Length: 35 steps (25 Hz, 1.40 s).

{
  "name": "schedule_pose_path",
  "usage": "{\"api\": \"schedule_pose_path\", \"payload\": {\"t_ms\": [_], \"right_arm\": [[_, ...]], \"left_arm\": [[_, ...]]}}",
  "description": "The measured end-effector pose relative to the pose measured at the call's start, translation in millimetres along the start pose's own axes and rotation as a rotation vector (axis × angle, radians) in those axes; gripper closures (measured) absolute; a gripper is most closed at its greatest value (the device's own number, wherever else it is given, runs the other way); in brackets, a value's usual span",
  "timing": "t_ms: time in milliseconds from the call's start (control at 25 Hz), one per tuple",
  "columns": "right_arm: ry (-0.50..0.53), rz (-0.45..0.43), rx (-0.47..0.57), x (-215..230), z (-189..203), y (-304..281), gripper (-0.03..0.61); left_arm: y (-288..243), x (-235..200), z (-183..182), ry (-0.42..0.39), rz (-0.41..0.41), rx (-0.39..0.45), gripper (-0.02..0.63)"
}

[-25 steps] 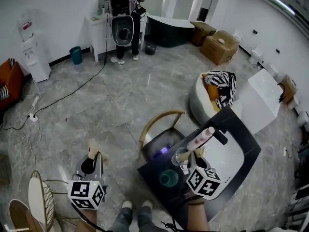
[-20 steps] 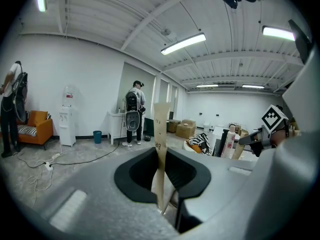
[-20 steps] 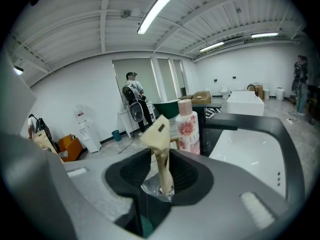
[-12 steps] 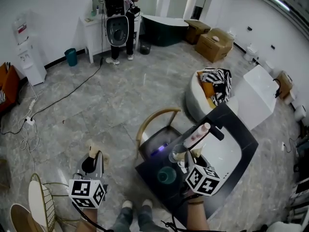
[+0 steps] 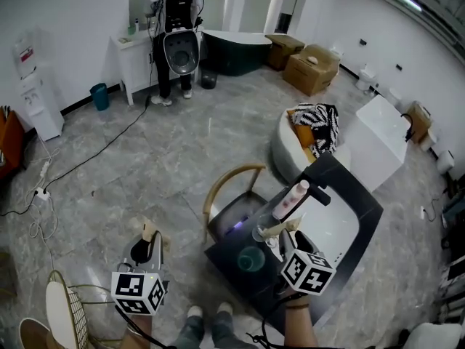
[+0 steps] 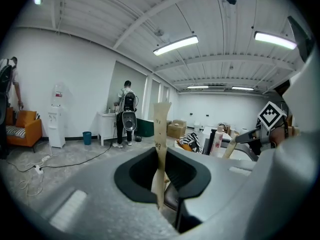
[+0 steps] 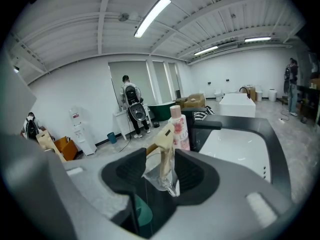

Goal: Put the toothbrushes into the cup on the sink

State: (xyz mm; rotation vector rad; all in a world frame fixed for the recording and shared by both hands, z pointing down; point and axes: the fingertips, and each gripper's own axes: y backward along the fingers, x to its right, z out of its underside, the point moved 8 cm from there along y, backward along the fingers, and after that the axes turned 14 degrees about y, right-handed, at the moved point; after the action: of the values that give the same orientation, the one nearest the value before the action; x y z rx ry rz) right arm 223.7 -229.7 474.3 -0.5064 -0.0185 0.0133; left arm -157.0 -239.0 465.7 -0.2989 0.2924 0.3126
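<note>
The right claw [image 5: 285,240] is hovering at the glass cup [image 5: 263,233] on the black sink desk [image 5: 341,184], low in the frame and just right of centre. Its jaws have just been opening and are standing wide apart. The cup and the toothbrush [image 5: 279,227] leaning inside it are sitting between them, and the pads are not pressing on either. A pink bottle [image 5: 293,198] is standing just behind the cup. At the lower left, the left claw [image 5: 147,247] is clamping closed on a wrapped toothbrush [image 5: 150,230], its end sticking up, well apart from the sink.
</note>
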Motion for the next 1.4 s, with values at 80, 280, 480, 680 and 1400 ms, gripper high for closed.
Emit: {"api": "schedule_pose_path", "payload": {"t_ms": [80, 280, 480, 680, 1400], "right_arm": [[0.001, 0.004, 0.002, -2, 0, 6, 0.397], [0.001, 0.019, 0.019, 0, -3, 23, 0.399], [0.005, 0.045, 0.048, -1, -5, 40, 0.486], [0.009, 0.086, 0.053, 2, -3, 59, 0.547], [-0.101, 0.281, 0.071, 42, 25, 125, 0.574]], "left_arm": [[1, 1, -1, -0.002, 0.012, -0.003, 0.569], [-1, 8, -2, -0.005, 0.056, -0.008, 0.569], [-4, 15, -3, -0.01, 0.102, -0.015, 0.569], [-12, 28, -4, -0.01, 0.164, -0.025, 0.569], [-36, 94, -6, -0.065, 0.386, -0.058, 0.569]]}}
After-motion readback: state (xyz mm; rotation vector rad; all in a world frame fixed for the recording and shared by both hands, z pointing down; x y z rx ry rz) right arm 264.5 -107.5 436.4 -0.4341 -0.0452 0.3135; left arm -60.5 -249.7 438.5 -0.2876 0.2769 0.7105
